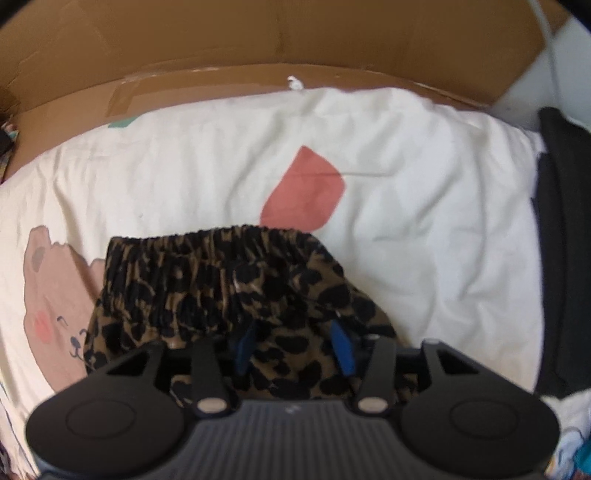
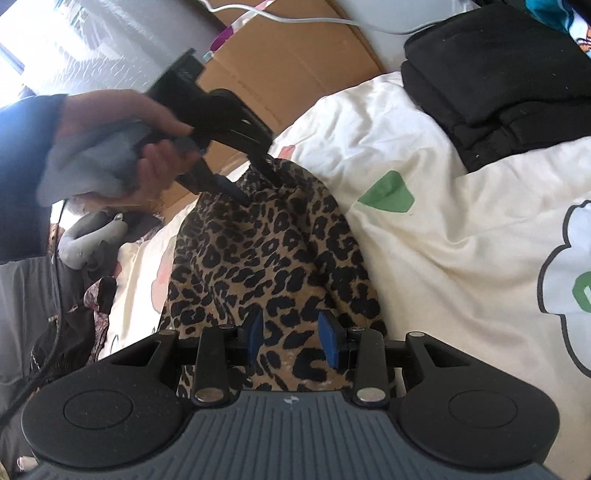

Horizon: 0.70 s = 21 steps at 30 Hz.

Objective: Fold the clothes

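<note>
A leopard-print garment (image 1: pixel 221 291) with a gathered elastic waistband lies on a white printed bedsheet (image 1: pixel 424 229). My left gripper (image 1: pixel 293 345) hovers over its near part, blue pads apart, open. In the right wrist view the same garment (image 2: pixel 273 258) stretches away from me; my right gripper (image 2: pixel 293 338) is open just above its near end. The left gripper (image 2: pixel 255 179), held by a hand, shows at the garment's far end with its fingers spread on the cloth.
A brown cardboard box wall (image 1: pixel 277 40) stands behind the bed. A stack of folded black clothes (image 2: pixel 509 81) sits at the right on the sheet, also seen in the left wrist view (image 1: pixel 565 240). A white cable (image 2: pixel 295 18) runs along the back. A grey soft toy (image 2: pixel 88 240) lies left.
</note>
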Each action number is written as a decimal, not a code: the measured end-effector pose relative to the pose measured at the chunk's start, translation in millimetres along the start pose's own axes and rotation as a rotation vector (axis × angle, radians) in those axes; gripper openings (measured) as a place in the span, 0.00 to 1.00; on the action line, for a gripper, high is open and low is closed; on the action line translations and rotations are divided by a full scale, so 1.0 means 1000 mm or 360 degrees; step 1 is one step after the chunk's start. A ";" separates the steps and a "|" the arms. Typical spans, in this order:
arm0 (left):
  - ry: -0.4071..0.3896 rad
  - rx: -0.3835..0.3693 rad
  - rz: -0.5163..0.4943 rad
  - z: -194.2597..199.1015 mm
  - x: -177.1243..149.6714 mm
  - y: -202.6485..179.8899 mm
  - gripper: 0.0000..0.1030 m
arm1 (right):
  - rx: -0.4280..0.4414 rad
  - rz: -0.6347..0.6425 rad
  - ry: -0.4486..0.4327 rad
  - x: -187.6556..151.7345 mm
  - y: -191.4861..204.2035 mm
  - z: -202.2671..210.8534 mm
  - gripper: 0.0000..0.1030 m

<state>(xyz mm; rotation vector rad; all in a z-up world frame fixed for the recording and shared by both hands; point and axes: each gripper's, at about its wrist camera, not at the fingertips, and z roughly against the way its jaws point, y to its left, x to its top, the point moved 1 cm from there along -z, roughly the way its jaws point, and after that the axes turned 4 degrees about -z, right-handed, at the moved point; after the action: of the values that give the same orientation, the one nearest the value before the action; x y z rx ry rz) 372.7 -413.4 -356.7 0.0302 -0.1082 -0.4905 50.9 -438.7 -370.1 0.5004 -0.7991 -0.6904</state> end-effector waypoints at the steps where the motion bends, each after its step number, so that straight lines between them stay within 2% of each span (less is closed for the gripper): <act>1: -0.0009 0.0006 0.0024 -0.003 -0.001 0.001 0.51 | -0.0003 0.0002 0.0000 -0.001 0.000 0.000 0.35; 7: -0.0075 -0.0028 0.0125 -0.004 -0.009 0.013 0.50 | -0.0048 0.0036 -0.0015 0.001 -0.001 -0.002 0.35; 9: -0.0085 -0.0025 0.0144 -0.003 -0.012 0.020 0.34 | -0.0066 0.0051 -0.0005 0.002 -0.002 -0.005 0.35; 12: -0.0098 -0.0059 0.0203 -0.001 -0.015 0.031 0.28 | -0.0103 0.0075 0.0025 0.002 -0.005 -0.011 0.35; 17: -0.0125 -0.0102 0.0202 0.008 -0.024 0.042 0.15 | -0.0151 0.0095 0.0036 -0.001 -0.010 -0.015 0.35; 21: -0.0183 -0.0178 0.0218 0.025 -0.029 0.051 0.11 | -0.0143 0.0110 0.0022 0.001 -0.010 -0.015 0.35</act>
<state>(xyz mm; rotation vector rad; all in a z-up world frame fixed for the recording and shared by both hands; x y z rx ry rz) 368.7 -354.5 -331.4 -0.1142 -0.1938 -0.3608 59.5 -443.6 -385.0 0.3941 -0.7654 -0.6552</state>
